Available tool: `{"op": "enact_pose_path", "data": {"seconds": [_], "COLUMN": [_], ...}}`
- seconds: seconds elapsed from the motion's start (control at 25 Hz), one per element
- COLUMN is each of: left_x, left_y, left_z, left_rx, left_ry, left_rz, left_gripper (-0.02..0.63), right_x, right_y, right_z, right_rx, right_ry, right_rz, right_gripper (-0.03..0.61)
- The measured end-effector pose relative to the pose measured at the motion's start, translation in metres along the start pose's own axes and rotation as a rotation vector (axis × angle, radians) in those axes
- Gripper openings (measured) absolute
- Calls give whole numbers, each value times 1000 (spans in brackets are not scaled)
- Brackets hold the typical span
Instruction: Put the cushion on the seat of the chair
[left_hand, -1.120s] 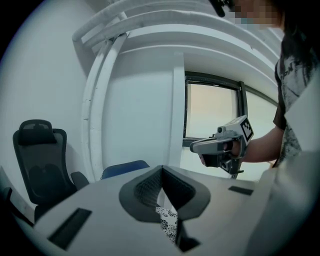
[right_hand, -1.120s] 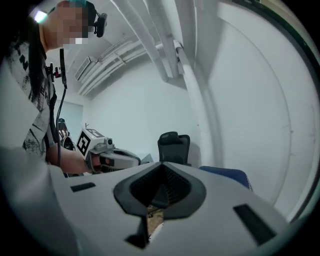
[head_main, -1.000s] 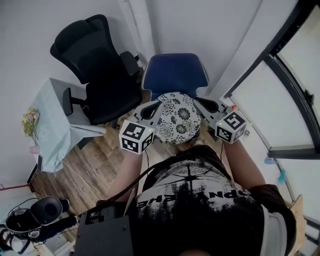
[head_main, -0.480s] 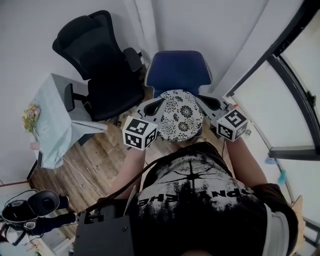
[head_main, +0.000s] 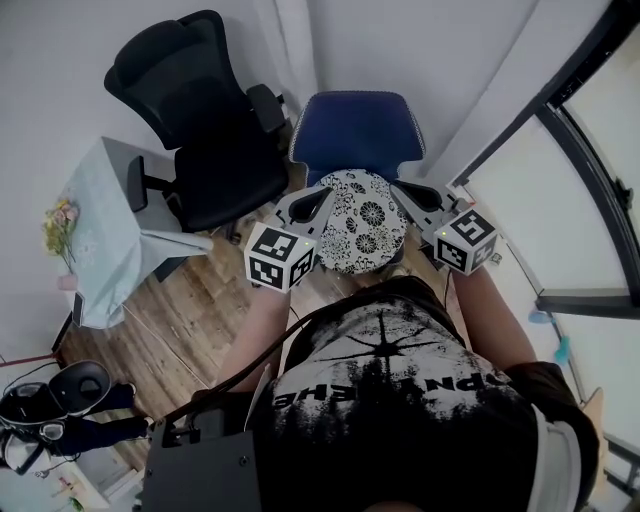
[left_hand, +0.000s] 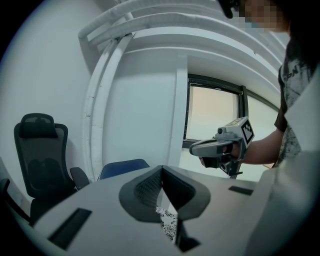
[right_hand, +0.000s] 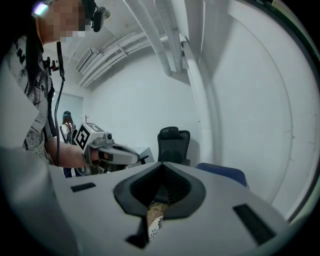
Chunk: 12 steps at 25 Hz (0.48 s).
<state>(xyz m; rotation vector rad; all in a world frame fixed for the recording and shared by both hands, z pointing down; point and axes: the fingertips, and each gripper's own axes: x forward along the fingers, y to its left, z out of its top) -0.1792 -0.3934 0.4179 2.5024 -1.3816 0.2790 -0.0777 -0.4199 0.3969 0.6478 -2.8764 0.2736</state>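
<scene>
A round cushion (head_main: 362, 222) with a black-and-white flower print hangs level between my two grippers, just in front of the blue chair (head_main: 355, 135) and partly over its seat. The left gripper (head_main: 320, 197) is shut on the cushion's left edge, and a strip of the print (left_hand: 167, 225) shows under its closed jaws (left_hand: 161, 172). On the right edge the right gripper (head_main: 402, 192) is shut, with a bit of cushion (right_hand: 154, 222) pinched below its jaws (right_hand: 162, 192). Each gripper view also shows the other gripper (left_hand: 222, 147) (right_hand: 107, 150) opposite.
A black office chair (head_main: 200, 120) stands left of the blue chair, close to the wall. A small table with a pale cloth (head_main: 105, 240) and flowers (head_main: 58, 228) is at the left. A dark-framed window (head_main: 590, 200) runs along the right. The floor is wood.
The head view has shifted a little. Both grippers still hold the cushion in about the same place before the blue chair.
</scene>
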Motion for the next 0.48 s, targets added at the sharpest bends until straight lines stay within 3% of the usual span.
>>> {"op": "enact_pose_path", "data": {"seconds": [0.48], "left_x": [0], "left_y": [-16], "left_z": [-12], "left_rx": [4], "left_ry": [15], "left_rz": [-9], "left_gripper": [15], "right_x": [-9], "right_y": [10], "right_z": [-4], "right_rx": [-10], "right_ry": [-15], "right_rz": [17], "right_gripper": [18]}}
